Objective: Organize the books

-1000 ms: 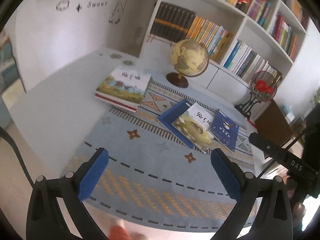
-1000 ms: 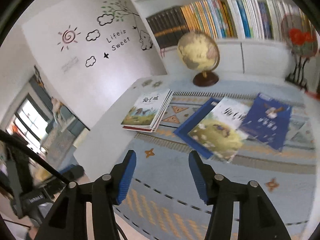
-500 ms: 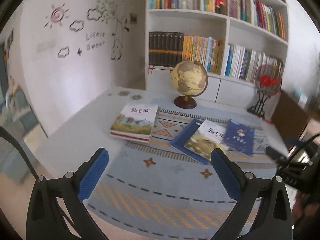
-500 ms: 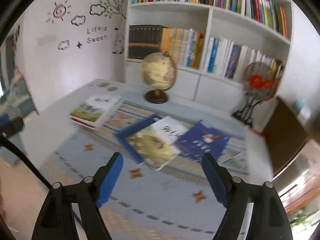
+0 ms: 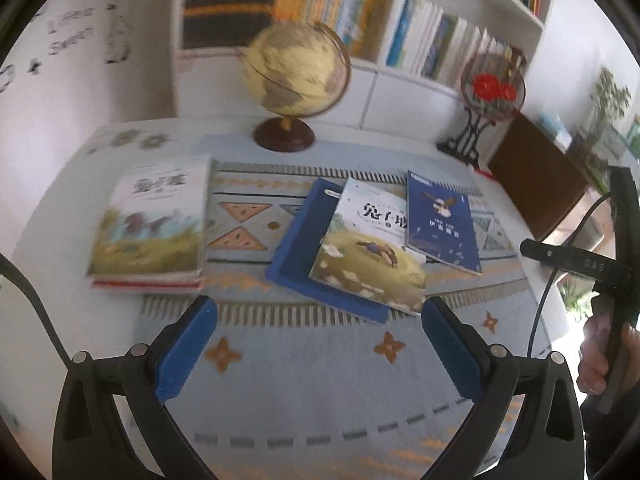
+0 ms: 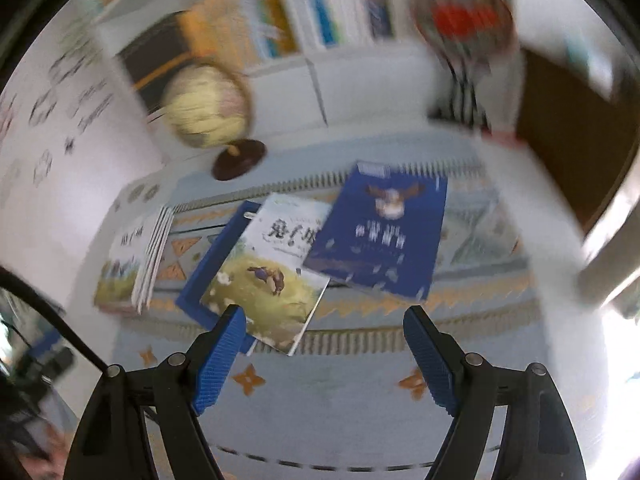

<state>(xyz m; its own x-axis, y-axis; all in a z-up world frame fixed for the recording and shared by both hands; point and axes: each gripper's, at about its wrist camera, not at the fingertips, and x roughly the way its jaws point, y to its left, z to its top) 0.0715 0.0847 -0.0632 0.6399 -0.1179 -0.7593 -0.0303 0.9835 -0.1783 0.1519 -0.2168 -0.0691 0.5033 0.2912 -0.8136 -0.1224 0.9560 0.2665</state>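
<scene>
Both blue-padded grippers, left (image 5: 318,346) and right (image 6: 324,354), hover with jaws apart and empty near the loose white-and-green picture book (image 6: 266,270); best gripped by its overhanging near edge, then carried left to the neat stack of matching books (image 5: 154,226).

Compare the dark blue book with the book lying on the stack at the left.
The dark blue book has a plain navy cover with a small bird; the stack's top book shows a grassy scene under white. The blue book lies loose, overlapping a green-covered book; the other caps a pile. Both lie flat, face up, on the patterned mat.
</scene>
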